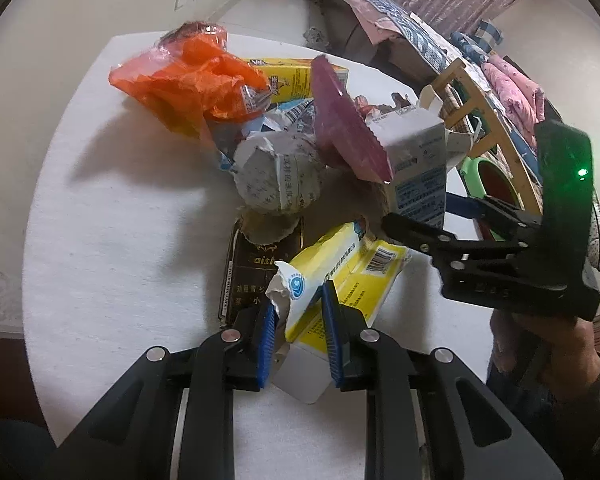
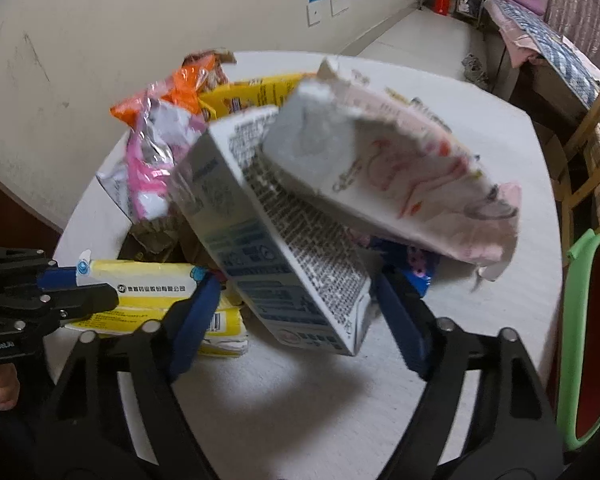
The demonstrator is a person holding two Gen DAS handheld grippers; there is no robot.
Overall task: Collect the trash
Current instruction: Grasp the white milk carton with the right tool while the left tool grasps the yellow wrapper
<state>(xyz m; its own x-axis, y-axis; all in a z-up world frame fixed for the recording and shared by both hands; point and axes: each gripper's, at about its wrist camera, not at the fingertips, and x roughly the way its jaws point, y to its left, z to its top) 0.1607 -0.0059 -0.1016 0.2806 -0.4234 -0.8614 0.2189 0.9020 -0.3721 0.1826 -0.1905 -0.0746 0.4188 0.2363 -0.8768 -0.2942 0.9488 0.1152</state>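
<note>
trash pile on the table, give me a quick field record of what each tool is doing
surface: white table
left tool: shut on yellow flattened carton
right tool: astride white printed carton, pads not clearly pressing
rest of pile: orange plastic bag, crumpled paper ball, dark box
bin: green rim, at right edge

We see a desk [image 1: 100,240] with a matt white, faintly textured top. On it, the orange wrapper [image 1: 188,84] is thin, crinkled, glossy plastic, and the ball of newspaper [image 1: 278,176] is dull crumpled paper. The yellow box [image 1: 352,276] is torn, smooth printed card, as is the white and blue carton [image 2: 276,240]. The left gripper [image 1: 298,332] is matt black plastic with shiny metal pins and ribbed blue pads [image 1: 266,340]. The chair [image 2: 588,148] is bare pale wood.
</note>
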